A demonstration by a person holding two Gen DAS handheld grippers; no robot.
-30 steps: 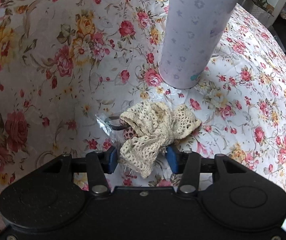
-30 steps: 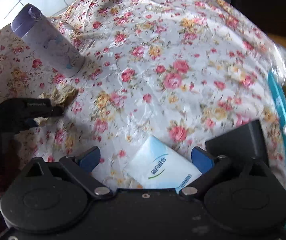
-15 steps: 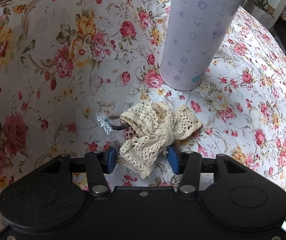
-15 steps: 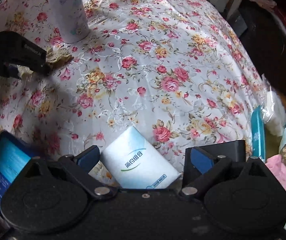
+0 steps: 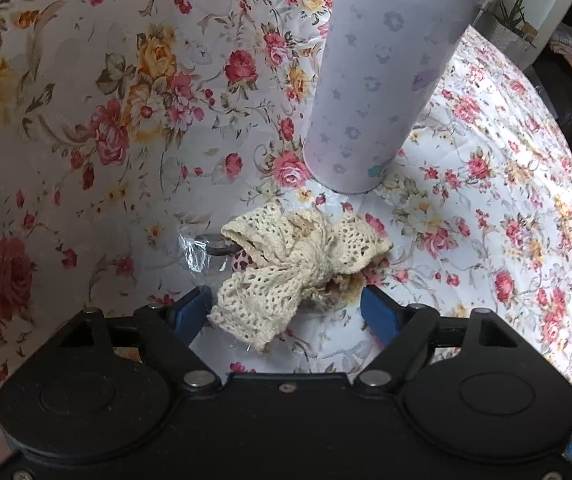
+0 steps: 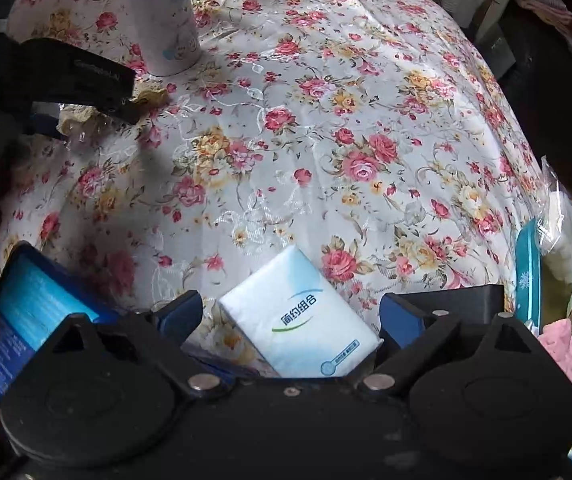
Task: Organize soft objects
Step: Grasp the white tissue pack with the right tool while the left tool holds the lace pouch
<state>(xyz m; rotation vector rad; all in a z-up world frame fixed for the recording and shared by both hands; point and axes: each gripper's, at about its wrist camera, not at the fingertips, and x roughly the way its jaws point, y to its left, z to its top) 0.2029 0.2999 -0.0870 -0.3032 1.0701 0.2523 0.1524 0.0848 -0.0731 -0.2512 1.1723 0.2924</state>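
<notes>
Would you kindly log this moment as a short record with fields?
surface: floral tablecloth
left gripper: jaws have just been opening, lace bow lies between them, released
right gripper: open over the tissue pack, not gripping
bottle: upright behind the bow
blue box: left of the tissue pack

The left gripper (image 5: pixel 286 312) is showing a big black body with two round bumps, silver screws and bright blue pads (image 5: pixel 380 312) on its fingers. The right gripper (image 6: pixel 290 314) is looking just the same: black plastic, shiny round screws, blue pads (image 6: pixel 400 318) at the tips.
</notes>
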